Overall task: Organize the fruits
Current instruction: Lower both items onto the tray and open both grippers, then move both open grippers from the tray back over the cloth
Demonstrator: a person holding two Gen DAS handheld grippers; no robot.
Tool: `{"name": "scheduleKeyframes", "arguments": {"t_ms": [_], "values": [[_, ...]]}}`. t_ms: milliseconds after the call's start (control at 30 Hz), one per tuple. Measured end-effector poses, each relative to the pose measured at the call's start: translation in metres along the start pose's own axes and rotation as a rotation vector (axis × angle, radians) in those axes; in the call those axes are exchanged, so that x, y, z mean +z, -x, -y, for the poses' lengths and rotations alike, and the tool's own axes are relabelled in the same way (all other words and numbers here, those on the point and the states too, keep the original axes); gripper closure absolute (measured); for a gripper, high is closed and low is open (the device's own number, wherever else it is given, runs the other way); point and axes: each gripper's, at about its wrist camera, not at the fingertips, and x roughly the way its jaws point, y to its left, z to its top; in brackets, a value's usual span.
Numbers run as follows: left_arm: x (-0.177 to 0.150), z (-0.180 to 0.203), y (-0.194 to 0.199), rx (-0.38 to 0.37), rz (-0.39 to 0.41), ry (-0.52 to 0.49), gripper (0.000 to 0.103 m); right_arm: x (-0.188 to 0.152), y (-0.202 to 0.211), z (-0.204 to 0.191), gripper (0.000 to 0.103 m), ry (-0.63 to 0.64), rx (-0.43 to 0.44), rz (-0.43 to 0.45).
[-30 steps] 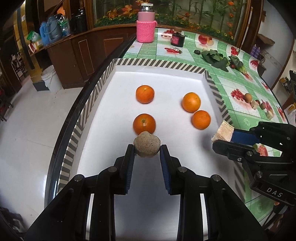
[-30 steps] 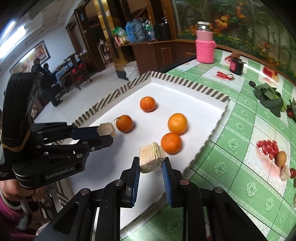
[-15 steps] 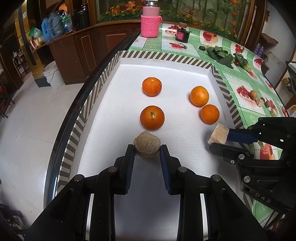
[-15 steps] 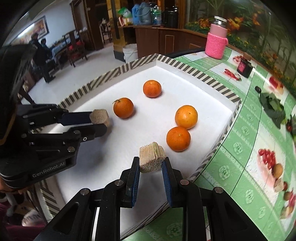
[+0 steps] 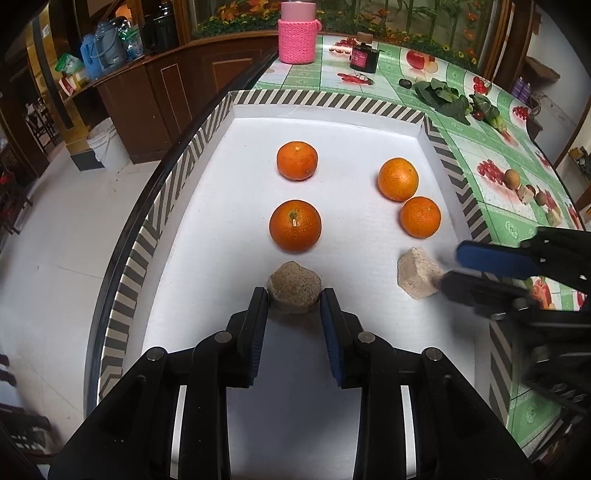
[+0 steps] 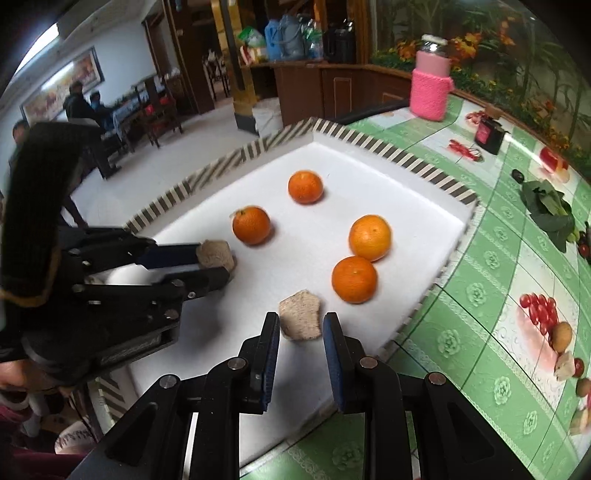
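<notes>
Several oranges lie in a white tray with a striped rim: two on the left and two touching on the right. My left gripper is shut on a round tan block, held low just in front of the near left orange. My right gripper is open; a square tan block lies on the tray floor between its fingers, just in front of the near right orange. That block also shows in the left wrist view.
The tray sits on a green fruit-print tablecloth. Behind it stand a pink knitted jar, a small dark bottle and leafy greens. The table edge and floor lie to the left.
Both grippers moved down and forward toward the oranges. My right gripper opened and let go of the square block, which now rests on the tray.
</notes>
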Motion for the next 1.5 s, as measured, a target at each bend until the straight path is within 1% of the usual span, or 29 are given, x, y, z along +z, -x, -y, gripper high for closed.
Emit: {"name": "scheduleKeyframes", "arguments": {"t_ms": [33,100,133,167,233,300,433,500,600,633,733,800,867,967,1100,1167,1267,1400,1500], "values": [[0.000,0.000,0.000,0.006,0.006,-0.007,0.073,-0.002,0.005,0.004,0.080,-0.029,0.022,0.025],[0.000,0.001,0.000,0.026,0.013,-0.018,0.066,-0.005,0.012,0.009,0.080,-0.073,0.069,0.061],[0.000,0.001,0.000,0.026,0.018,-0.019,0.057,-0.006,0.015,0.011,0.080,-0.090,0.084,0.076],[0.000,0.001,0.000,0.019,0.023,-0.017,0.051,-0.007,0.017,0.013,0.080,-0.100,0.089,0.090],[0.000,-0.001,0.001,0.007,0.034,-0.009,0.051,-0.008,0.022,0.012,0.080,-0.112,0.098,0.112],[0.001,-0.001,0.003,0.014,0.047,-0.012,0.051,-0.008,0.024,0.013,0.080,-0.125,0.114,0.126],[0.005,0.001,0.009,0.023,0.061,-0.015,0.051,-0.010,0.024,0.019,0.080,-0.157,0.124,0.126],[0.009,0.006,0.016,0.022,0.079,-0.020,0.051,-0.012,0.024,0.026,0.080,-0.177,0.129,0.124],[0.015,0.017,0.024,0.009,0.113,-0.030,0.051,-0.018,0.031,0.037,0.080,-0.199,0.122,0.142],[0.018,0.022,0.027,-0.001,0.125,-0.031,0.051,-0.021,0.034,0.041,0.080,-0.203,0.115,0.148],[0.024,0.040,0.033,-0.026,0.139,-0.028,0.051,-0.032,0.047,0.058,0.080,-0.224,0.055,0.162],[0.028,0.056,0.036,-0.054,0.148,-0.039,0.051,-0.040,0.055,0.069,0.080,-0.246,0.053,0.165],[0.031,0.075,0.037,-0.065,0.155,-0.054,0.051,-0.050,0.067,0.082,0.080,-0.269,0.024,0.174],[0.035,0.099,0.036,-0.104,0.149,-0.069,0.052,-0.066,0.084,0.103,0.080,-0.302,-0.024,0.191],[0.041,0.129,0.033,-0.133,0.141,-0.101,0.052,-0.088,0.107,0.130,0.080,-0.349,-0.097,0.207],[0.045,0.144,0.030,-0.150,0.129,-0.119,0.052,-0.099,0.116,0.145,0.080,-0.380,-0.138,0.207],[0.050,0.160,0.026,-0.168,0.115,-0.140,0.052,-0.116,0.124,0.166,0.080,-0.424,-0.177,0.196],[0.058,0.177,0.016,-0.188,0.090,-0.160,0.052,-0.125,0.123,0.189,0.080,-0.456,-0.192,0.173],[0.064,0.185,0.004,-0.196,0.056,-0.160,0.052,-0.121,0.112,0.202,0.080,-0.456,-0.175,0.148]]}}
